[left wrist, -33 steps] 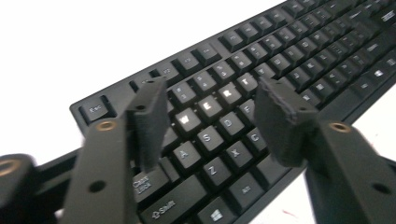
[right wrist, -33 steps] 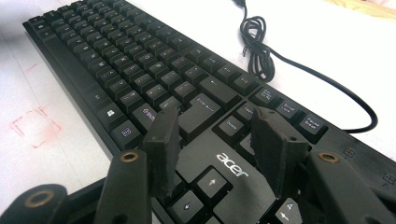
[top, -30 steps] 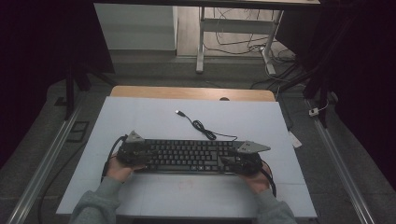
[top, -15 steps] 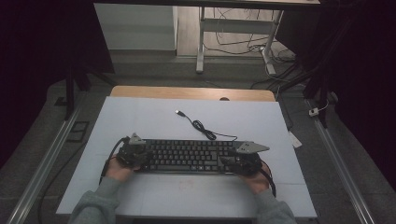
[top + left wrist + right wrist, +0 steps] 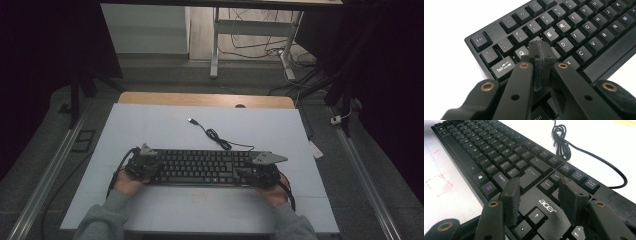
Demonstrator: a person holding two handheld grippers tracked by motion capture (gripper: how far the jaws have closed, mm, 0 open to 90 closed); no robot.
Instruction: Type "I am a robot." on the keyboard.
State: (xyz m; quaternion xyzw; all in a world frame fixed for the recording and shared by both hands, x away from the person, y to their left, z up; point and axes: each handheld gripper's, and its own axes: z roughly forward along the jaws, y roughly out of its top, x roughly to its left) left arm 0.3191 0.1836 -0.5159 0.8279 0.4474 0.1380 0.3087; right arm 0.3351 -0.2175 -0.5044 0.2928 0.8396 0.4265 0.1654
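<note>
A black Acer keyboard (image 5: 200, 167) lies across the near part of the white table (image 5: 165, 125). My left gripper (image 5: 145, 167) is over its left end. In the left gripper view the keyboard (image 5: 574, 32) lies under my left gripper (image 5: 539, 47), whose jaws are shut together with nothing between them, their tip down by the Q, W and A keys. My right gripper (image 5: 252, 175) is over the right end. There it (image 5: 539, 182) stands open just above the keyboard (image 5: 499, 152), one jaw by Shift and Enter, the other by Delete, with the arrow keys below.
The keyboard's black cable (image 5: 215, 135) runs loose in a small coil behind it and ends in a USB plug (image 5: 191, 120) toward the table's middle. The coil (image 5: 564, 145) lies just past the function keys. Faint red marks (image 5: 437, 183) are on the table beside the keyboard.
My left gripper has edged slightly to the right over the keys. The right gripper and the keyboard have stayed where they were.
</note>
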